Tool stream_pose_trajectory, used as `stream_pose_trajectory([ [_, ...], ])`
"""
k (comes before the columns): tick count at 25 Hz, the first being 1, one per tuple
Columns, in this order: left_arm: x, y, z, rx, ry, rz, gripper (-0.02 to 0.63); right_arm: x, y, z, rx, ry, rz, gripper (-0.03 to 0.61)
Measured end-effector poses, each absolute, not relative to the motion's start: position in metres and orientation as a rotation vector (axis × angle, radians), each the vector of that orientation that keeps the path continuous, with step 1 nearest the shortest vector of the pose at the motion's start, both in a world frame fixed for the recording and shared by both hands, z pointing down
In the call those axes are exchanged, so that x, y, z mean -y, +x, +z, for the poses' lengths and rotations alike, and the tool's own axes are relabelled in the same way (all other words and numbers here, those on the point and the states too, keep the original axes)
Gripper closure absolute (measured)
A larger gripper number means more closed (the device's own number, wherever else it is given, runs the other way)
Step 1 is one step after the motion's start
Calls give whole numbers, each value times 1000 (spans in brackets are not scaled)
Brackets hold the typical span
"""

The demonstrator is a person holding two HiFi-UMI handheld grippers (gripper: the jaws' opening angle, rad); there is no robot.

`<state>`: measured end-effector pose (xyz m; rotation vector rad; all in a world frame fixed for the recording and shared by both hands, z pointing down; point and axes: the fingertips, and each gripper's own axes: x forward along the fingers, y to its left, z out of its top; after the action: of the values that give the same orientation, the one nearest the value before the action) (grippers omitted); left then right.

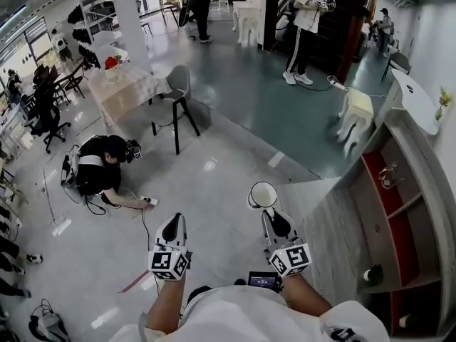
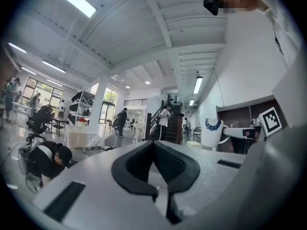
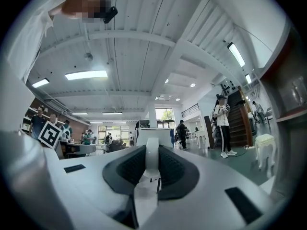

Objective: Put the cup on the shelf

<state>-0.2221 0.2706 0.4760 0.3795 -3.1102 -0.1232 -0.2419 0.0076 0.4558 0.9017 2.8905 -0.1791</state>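
Holding the cup (image 1: 262,194) by its handle (image 3: 151,159), the right gripper (image 1: 266,212) has its jaws only a little apart, and they press on the thin white loop from both sides. The cup is white and upright, with its open mouth up. It is in the air at 12 o'clock from this gripper, above the grey floor (image 1: 214,191).

The left gripper (image 1: 174,221) is at 9 o'clock from the right one, apart from it. Its jaws are together, tip against tip, and nothing is between them. In the left gripper view the cup shows at 3 o'clock, with a blue mark near its rim.

The shelf (image 1: 410,206) stands at 3 o'clock from the cup, well apart from it, and its compartments have red backs. A glass thing (image 1: 387,175) is in an upper compartment and a dark thing (image 1: 372,275) in a lower one; what they are is not possible to tell.

At 10 o'clock from the left gripper a person (image 1: 100,171) in dark clothes crouches on the floor with one arm stretched out. Farther, at 11 o'clock, there is a table (image 1: 128,87) with a pale cloth, and a grey chair (image 1: 178,95) just beside it. A white stool (image 1: 355,116) stands at 1 o'clock from the cup, near the end of the shelf. Far at 12 o'clock another person (image 1: 305,27) in a white top stands in front of dark stairs (image 1: 349,20)
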Motion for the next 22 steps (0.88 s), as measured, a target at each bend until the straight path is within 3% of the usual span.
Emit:
stream_pose_trajectory([
  [13, -254, -278, 492, 3079, 417, -136, 607, 3, -292, 468, -2915, 897, -202, 499],
  [22, -246, -362, 499, 3033, 582, -140, 607, 12, -347, 471, -2958, 754, -197, 499],
])
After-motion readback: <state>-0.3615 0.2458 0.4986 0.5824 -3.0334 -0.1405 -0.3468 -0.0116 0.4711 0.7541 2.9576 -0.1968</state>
